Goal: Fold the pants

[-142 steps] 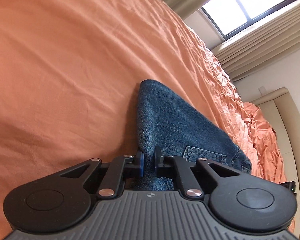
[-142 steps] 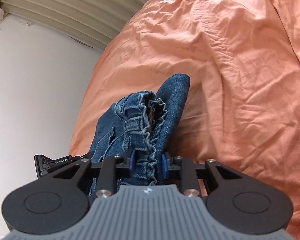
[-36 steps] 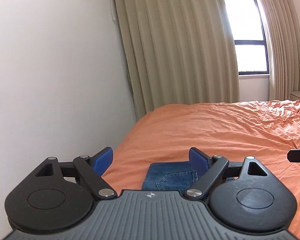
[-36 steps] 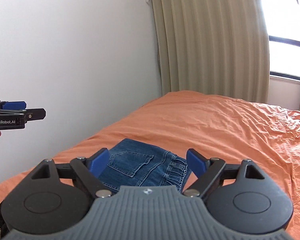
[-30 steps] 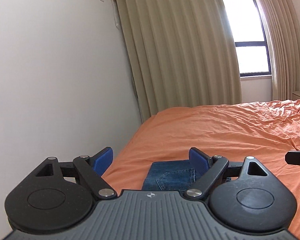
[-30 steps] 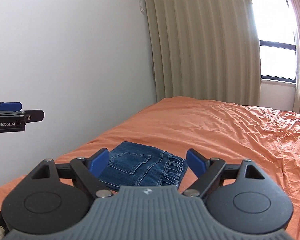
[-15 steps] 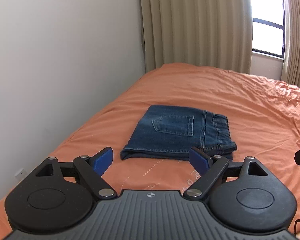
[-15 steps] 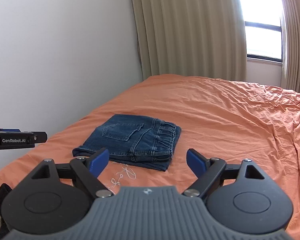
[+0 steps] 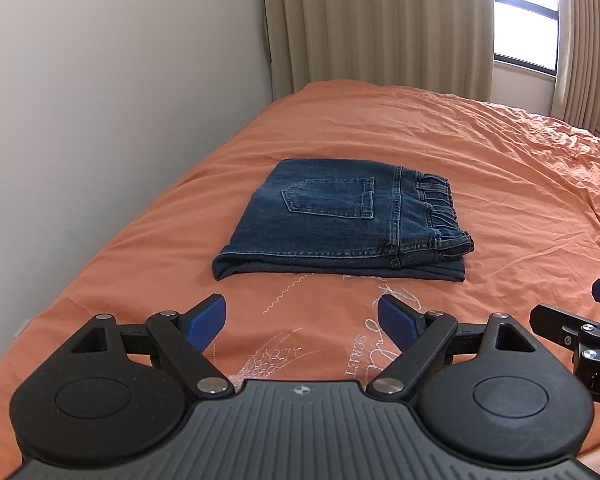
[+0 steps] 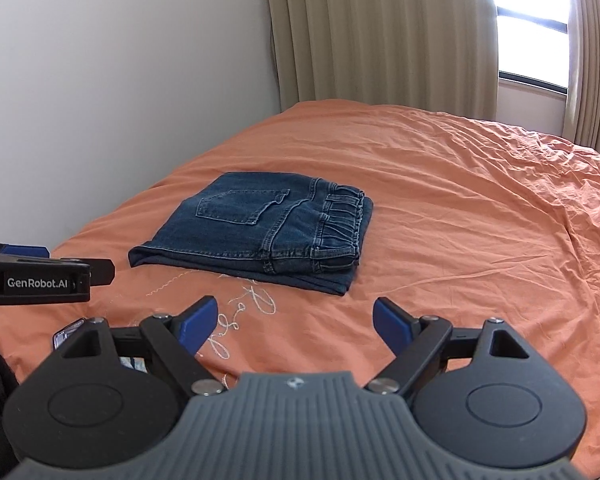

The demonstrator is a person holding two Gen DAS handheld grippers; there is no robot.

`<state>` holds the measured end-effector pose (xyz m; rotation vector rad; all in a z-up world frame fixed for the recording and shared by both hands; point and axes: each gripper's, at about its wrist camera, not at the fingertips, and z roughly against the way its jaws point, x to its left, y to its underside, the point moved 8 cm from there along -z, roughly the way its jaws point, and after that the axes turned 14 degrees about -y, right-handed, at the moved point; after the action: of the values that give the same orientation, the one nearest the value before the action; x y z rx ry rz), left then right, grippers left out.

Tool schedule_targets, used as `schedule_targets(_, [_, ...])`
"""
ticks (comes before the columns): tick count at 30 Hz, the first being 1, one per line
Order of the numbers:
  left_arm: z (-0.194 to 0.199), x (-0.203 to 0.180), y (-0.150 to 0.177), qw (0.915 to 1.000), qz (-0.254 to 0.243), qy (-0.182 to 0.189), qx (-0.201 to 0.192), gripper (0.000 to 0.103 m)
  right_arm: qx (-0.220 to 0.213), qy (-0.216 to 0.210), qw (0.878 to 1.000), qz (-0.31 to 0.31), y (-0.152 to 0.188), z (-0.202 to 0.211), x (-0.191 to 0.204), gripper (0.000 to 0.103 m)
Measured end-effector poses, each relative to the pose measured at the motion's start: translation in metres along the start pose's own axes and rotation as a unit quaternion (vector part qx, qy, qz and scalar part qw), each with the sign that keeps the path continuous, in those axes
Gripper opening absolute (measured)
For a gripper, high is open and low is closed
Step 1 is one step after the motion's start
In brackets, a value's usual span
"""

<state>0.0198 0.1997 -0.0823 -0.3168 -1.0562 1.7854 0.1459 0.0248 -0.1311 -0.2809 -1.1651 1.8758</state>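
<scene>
The blue denim pants (image 9: 340,224) lie folded into a flat rectangle on the orange bed (image 9: 500,184), back pocket up and elastic waistband at the right. My left gripper (image 9: 302,318) hovers open over the bedsheet, short of the pants' near edge, with nothing between its blue pads. In the right wrist view the same pants (image 10: 256,228) sit ahead and to the left. My right gripper (image 10: 290,322) is open too and holds nothing. Each gripper shows at the edge of the other's view.
A white wall (image 9: 100,100) runs along the bed's left side. Beige curtains (image 9: 380,28) and a bright window (image 9: 524,36) stand behind the bed. White embroidered lettering (image 9: 364,344) marks the sheet near the grippers. Rumpled sheet spreads to the right.
Both grippers, earlier shut on the denim, have let go and drawn back. Over the last second the views tipped down, so the folded pants now lie fully in sight ahead.
</scene>
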Motion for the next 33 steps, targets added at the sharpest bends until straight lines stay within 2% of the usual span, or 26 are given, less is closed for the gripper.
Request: schedule_targets(33, [0.008,0.003,-0.007,0.9999,-0.003,-0.004,-0.012,0.100,-0.033,-0.001,0.999,-0.001,-0.011,0.023,0.006,0.081])
